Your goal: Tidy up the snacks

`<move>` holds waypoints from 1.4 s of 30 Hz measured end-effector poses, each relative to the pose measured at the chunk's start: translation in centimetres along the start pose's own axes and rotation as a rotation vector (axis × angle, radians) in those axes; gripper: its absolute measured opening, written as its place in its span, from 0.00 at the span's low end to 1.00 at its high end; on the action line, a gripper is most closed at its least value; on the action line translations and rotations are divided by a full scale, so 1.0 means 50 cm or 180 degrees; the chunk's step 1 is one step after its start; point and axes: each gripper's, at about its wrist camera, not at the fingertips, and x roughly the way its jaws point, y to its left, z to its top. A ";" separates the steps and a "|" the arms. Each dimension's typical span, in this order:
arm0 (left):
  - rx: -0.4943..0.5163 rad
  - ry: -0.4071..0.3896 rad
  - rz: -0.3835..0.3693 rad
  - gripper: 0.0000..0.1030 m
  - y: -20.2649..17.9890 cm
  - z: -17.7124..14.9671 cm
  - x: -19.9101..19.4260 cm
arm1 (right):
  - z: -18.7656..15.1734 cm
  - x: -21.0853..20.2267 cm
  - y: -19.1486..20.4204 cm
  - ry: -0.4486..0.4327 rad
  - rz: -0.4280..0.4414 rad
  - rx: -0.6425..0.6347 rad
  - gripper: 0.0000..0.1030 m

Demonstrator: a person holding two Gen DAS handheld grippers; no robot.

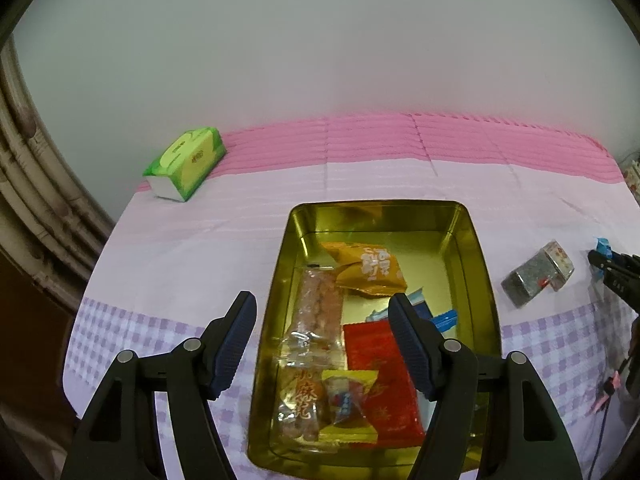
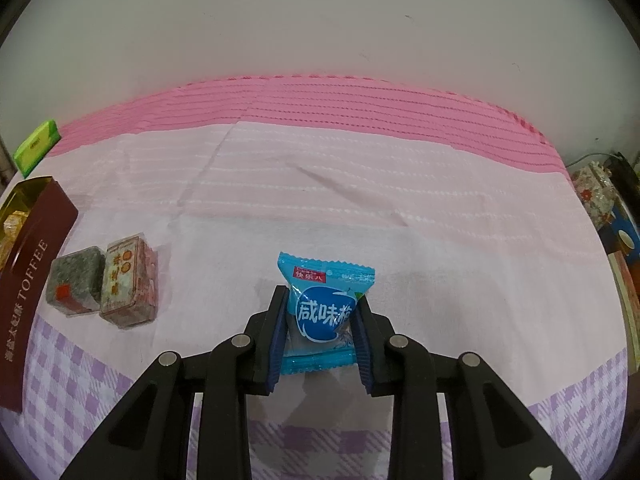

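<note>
A gold tin (image 1: 486,280) lies open on the cloth and holds several snacks: an orange packet (image 1: 368,268), a clear-wrapped bar (image 1: 316,316), a red packet (image 1: 384,384), a small yellow candy (image 1: 346,400). My left gripper (image 1: 322,310) is open and empty, hovering over the tin. My right gripper (image 2: 322,300) is shut on a blue snack packet (image 2: 324,312) just above the cloth. Two wrapped square snacks (image 2: 102,286) lie left of it, next to the tin's maroon side (image 2: 32,280); one shows in the left wrist view (image 1: 538,274).
A green tissue pack (image 1: 186,164) sits at the table's far left corner. The pink and purple checked cloth (image 2: 360,200) covers the table up to a white wall. Cluttered objects (image 2: 600,196) stand past the right edge.
</note>
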 end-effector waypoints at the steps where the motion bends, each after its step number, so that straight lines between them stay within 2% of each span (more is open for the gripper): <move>1: -0.0010 -0.0006 0.0014 0.67 0.003 -0.001 0.000 | 0.001 0.001 0.003 0.0014 -0.0034 -0.0009 0.26; 11: -0.0087 -0.0113 0.0156 0.67 0.039 -0.018 -0.001 | 0.019 -0.021 0.033 0.0078 -0.0154 -0.0004 0.24; 18: -0.0378 -0.0047 0.0233 0.68 0.099 -0.013 0.008 | 0.060 -0.074 0.107 -0.0073 0.0177 -0.0055 0.24; 28: -0.0650 0.0050 0.0386 0.69 0.164 -0.017 0.022 | 0.115 -0.125 0.297 -0.0238 0.0752 -0.0438 0.24; 32: -0.0726 0.0135 0.0363 0.70 0.176 -0.022 0.033 | 0.117 -0.126 0.356 -0.0214 0.0840 -0.0552 0.24; 36: -0.0735 0.0145 0.0427 0.70 0.185 -0.023 0.038 | 0.118 -0.121 0.402 -0.0186 0.0882 -0.0668 0.24; 42: -0.0761 0.0160 0.0378 0.70 0.188 -0.023 0.039 | 0.119 -0.113 0.472 -0.0163 0.0914 -0.0844 0.24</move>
